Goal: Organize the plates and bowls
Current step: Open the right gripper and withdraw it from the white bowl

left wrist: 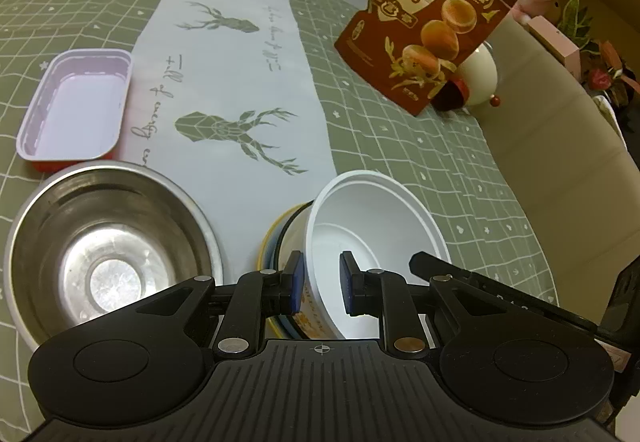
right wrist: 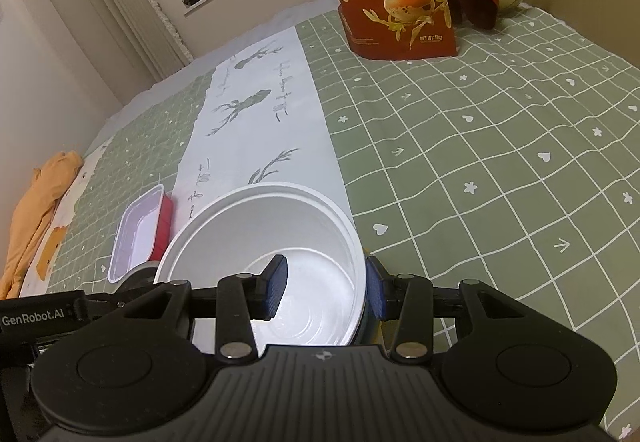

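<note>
I have the white bowl (right wrist: pixel 264 266) rim straddled by both tools, left tool (left wrist: pixel 320 284) and right tool (right wrist: pixel 326 288); neither visibly clenched. Judged step: nesting it onto the bowl stack (left wrist: pixel 280 242). Next: release, then withdraw toward 6 o'clock.

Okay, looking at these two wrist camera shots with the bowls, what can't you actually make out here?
- Dishes under the white bowl: left wrist view shows only a yellow and blue rim; the bowl hides the rest.
- Steel bowl: near edge covered by the left gripper; almost hidden in the right wrist view.
- Right gripper: pads straddle the bowl wall; contact unclear.
- Red item behind the quail eggs bag: mostly blocked.
</note>
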